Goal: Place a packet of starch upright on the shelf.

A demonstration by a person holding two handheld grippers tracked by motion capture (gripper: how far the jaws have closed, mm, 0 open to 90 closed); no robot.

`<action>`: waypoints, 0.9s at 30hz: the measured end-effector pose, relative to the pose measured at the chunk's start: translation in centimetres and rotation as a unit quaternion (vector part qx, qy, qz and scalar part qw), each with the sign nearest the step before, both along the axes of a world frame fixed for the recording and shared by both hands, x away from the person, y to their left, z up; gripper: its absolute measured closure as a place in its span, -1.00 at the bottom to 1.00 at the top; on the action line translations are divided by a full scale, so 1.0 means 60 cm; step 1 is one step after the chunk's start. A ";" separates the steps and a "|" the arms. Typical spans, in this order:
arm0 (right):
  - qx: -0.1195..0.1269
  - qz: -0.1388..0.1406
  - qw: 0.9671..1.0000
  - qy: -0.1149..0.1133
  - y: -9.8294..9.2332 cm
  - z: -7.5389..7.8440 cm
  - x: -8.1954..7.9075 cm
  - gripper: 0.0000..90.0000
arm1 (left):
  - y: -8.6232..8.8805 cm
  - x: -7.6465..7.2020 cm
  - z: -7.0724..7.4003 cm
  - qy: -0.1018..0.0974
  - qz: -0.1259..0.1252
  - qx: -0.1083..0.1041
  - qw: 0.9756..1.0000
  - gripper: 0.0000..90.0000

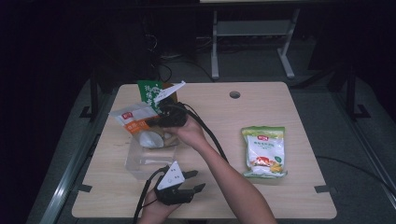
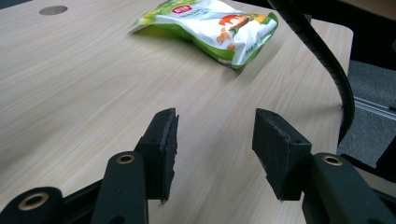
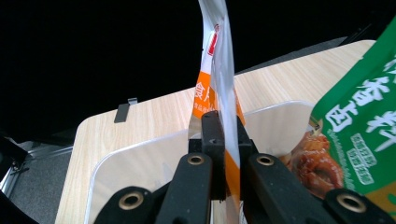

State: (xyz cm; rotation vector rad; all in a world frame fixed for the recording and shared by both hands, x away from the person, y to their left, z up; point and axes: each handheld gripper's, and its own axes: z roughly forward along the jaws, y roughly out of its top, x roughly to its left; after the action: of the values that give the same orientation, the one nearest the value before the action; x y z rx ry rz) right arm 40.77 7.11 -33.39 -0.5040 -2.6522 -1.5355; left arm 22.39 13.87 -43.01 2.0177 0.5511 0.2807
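— While my left hand-held gripper (image 1: 194,181) idles at the near edge of the surface (image 1: 299,196), jaws half apart and empty, the right does the work.

— What's it got?

— My right hand-held gripper (image 3: 223,140) is clamped on the orange-and-white packet (image 3: 219,70) by its edge, so it hangs upright over the clear plastic bin (image 3: 140,161).

— For dropping in?

— I judge so. A green packet (image 3: 369,121) already stands in the bin.

— Farther off?

— One more green-and-white packet (image 1: 264,150) lies flat, well apart.
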 end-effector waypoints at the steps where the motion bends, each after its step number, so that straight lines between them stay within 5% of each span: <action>1: 0.002 0.000 1.000 0.005 0.004 -0.003 0.000 1.00 | 0.000 0.001 0.000 -0.002 -0.001 0.001 1.000 0.11; 14: 0.012 -0.001 0.999 0.037 0.024 -0.051 0.012 1.00 | 0.000 0.000 0.000 0.000 -0.001 0.001 1.000 0.11; 27: 0.006 -0.016 0.999 0.040 0.020 -0.053 0.016 0.99 | 0.001 0.000 0.001 0.000 0.000 0.000 1.000 0.11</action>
State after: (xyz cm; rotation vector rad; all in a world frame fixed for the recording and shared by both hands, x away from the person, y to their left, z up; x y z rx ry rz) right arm 41.71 8.34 -36.56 -0.5973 -2.5858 -1.5055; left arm 22.41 13.95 -42.95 2.0184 0.5505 0.2805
